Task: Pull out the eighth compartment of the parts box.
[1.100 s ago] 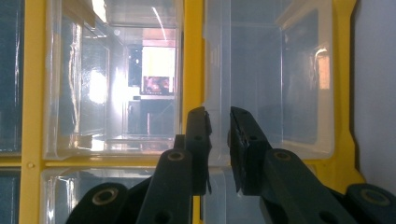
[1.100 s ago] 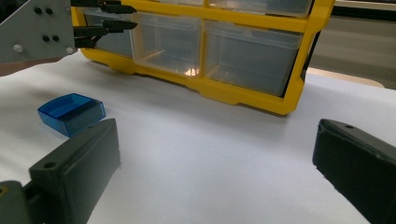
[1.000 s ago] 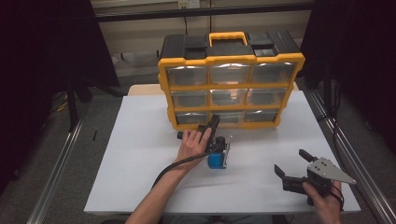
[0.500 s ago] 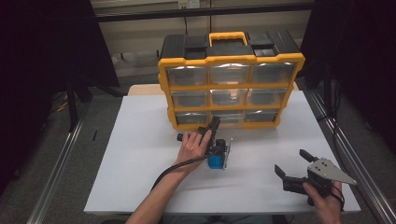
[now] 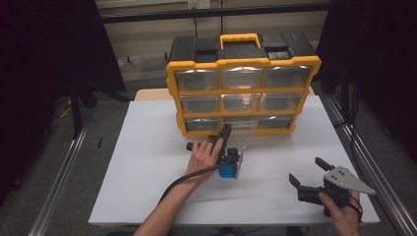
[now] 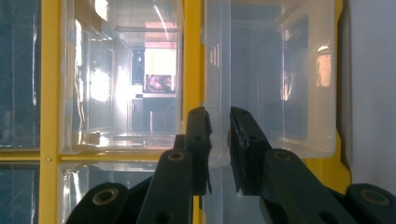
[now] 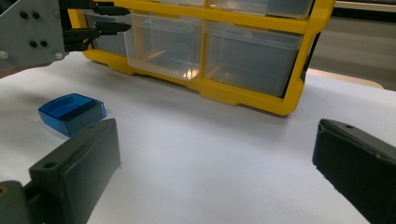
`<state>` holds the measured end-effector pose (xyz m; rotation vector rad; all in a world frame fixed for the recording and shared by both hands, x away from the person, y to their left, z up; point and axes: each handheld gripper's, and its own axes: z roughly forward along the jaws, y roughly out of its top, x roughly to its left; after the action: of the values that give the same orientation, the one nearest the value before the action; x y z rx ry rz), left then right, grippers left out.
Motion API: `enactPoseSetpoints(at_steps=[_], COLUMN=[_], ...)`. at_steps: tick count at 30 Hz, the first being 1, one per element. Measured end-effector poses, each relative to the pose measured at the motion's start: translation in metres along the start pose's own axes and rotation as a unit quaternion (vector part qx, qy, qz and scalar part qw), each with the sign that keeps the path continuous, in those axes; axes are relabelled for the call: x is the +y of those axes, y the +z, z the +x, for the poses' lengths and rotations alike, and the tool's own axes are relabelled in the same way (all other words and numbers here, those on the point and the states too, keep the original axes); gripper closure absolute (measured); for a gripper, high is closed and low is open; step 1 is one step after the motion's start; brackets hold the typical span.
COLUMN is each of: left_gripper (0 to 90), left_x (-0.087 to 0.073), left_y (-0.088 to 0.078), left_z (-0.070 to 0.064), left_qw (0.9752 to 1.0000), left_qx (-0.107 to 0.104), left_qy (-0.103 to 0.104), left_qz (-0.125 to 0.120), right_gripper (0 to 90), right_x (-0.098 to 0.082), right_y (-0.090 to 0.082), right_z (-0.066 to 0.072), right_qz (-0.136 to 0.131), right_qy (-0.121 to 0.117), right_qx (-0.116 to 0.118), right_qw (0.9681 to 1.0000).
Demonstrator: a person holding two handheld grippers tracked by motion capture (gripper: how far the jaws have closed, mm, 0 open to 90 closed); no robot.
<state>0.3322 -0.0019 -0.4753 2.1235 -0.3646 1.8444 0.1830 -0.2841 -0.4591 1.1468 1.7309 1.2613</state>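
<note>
Nothing has shifted over the last second: the left gripper [image 6: 218, 122] stays clamped on the clear drawer's [image 6: 271, 84] front lip, directly ahead of it and partly drawn out, while the right gripper [image 5: 311, 173] idles wide open, so the pull seems paused.

We are seeing dim surroundings darkening around the brightly lit white table [image 5: 147, 172]. Glare is streaking across the clear drawers [image 6: 121, 84] in the left gripper view. The near jaws are blurring softly in the right gripper view, casting faint shadows.
</note>
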Motion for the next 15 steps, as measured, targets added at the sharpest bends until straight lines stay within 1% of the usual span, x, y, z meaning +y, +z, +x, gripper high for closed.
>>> enactPoseSetpoints(at_steps=[1, 2, 3, 4, 5, 6, 7, 8, 9, 10, 11, 12, 13, 14, 15], left_gripper=[79.1, 79.1, 79.1, 79.1, 79.1, 79.1, 79.1, 79.2, 79.1, 79.1, 79.1, 79.2, 79.2, 79.1, 79.2], left_x=[-0.002, -0.002, -0.001, -0.001, 0.000, 0.001, 0.001, 0.001, 0.002, 0.002, 0.001, 0.002, 0.002, 0.001, 0.002], left_y=[0.002, 0.002, 0.002, 0.001, -0.001, -0.003, -0.003, -0.004, -0.006, -0.006, -0.007, -0.008, -0.009, -0.009, -0.011], left_z=[0.000, 0.000, -0.001, 0.000, 0.000, 0.002, 0.002, 0.001, 0.003, 0.001, 0.001, 0.002, 0.000, -0.001, 0.000], left_qw=[0.9998, 0.9998, 0.9998, 0.9998, 1.0000, 0.9998, 0.9998, 0.9999, 0.9997, 0.9999, 0.9998, 0.9997, 0.9999, 1.0000, 0.9999], left_qx=[0.010, 0.013, 0.011, 0.011, 0.001, 0.008, 0.006, 0.005, 0.002, 0.003, 0.007, 0.003, 0.001, 0.002, 0.001], left_qy=[0.001, 0.005, -0.002, 0.004, 0.002, 0.017, 0.020, 0.015, 0.022, 0.010, 0.017, 0.022, 0.009, 0.004, 0.013], left_qz=[-0.016, -0.016, -0.018, -0.013, 0.004, 0.005, 0.002, 0.003, 0.009, 0.006, 0.000, 0.005, 0.006, -0.004, 0.006], right_gripper=[0.7, 0.7, 0.7, 0.7, 0.7, 0.7, 0.7, 0.7, 0.7, 0.7, 0.7, 0.7, 0.7, 0.7, 0.7], right_x=[0.000, 0.000, 0.000, 0.000, 0.000, 0.000, 0.000, 0.000, 0.000, 0.000, 0.000, 0.000, 0.000, 0.000, 0.000], right_y=[0.000, 0.000, 0.000, 0.000, 0.000, 0.000, 0.000, 0.000, 0.000, 0.000, 0.000, 0.000, 0.000, 0.000, 0.000], right_z=[0.000, 0.000, 0.000, 0.000, 0.000, 0.000, 0.000, 0.000, 0.000, 0.000, 0.000, 0.000, 0.000, 0.000, 0.000], right_qz=[0.000, 0.000, 0.000, 0.000, 0.000, -0.001, -0.001, 0.000, 0.000, 0.000, 0.000, 0.000, 0.000, 0.000, 0.000], right_qy=[0.000, 0.000, 0.000, 0.001, 0.001, 0.001, 0.001, 0.001, 0.001, 0.002, 0.001, 0.000, 0.001, 0.000, 0.000], right_qx=[0.000, 0.000, 0.000, -0.001, -0.001, -0.003, -0.003, -0.004, -0.004, -0.003, -0.002, -0.001, -0.001, 0.000, 0.000], right_qw=[1.0000, 1.0000, 1.0000, 1.0000, 1.0000, 1.0000, 1.0000, 1.0000, 1.0000, 1.0000, 1.0000, 1.0000, 1.0000, 1.0000, 1.0000])
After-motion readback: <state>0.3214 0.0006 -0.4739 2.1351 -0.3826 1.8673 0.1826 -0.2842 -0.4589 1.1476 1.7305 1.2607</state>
